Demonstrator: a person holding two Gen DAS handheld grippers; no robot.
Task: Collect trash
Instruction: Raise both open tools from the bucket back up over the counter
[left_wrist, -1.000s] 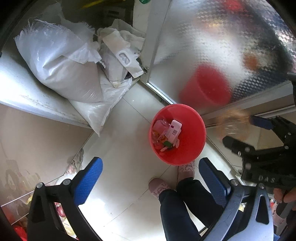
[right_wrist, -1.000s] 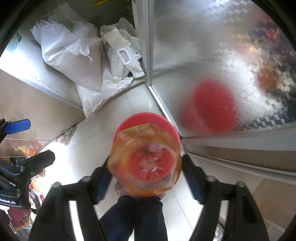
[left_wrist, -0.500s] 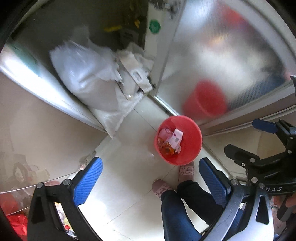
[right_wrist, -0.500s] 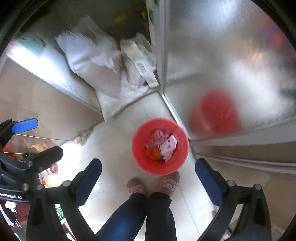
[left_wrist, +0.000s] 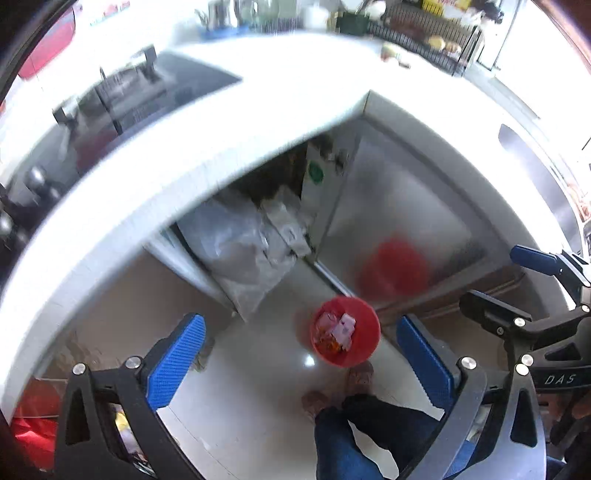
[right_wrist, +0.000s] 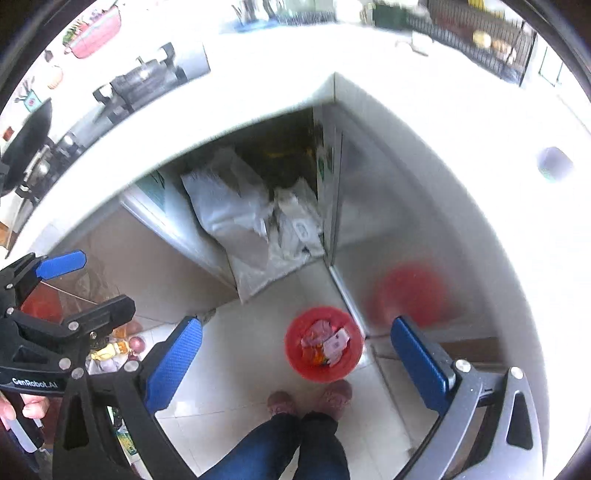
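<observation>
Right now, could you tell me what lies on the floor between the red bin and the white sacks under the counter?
Only bare pale floor tile lies between the red bin and the white sacks; the right wrist view shows it best.

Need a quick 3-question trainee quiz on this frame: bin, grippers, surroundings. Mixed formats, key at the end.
1. True or false: the right gripper is holding a piece of trash.
2. Where does the red bin stand? A) on the countertop B) on the floor by the person's feet C) inside the cabinet
3. Fill in: the white sacks sit in the open space under the ____.

Key: 1 false, both the right and the left gripper are open and empty; 2 B; 3 countertop.
</observation>
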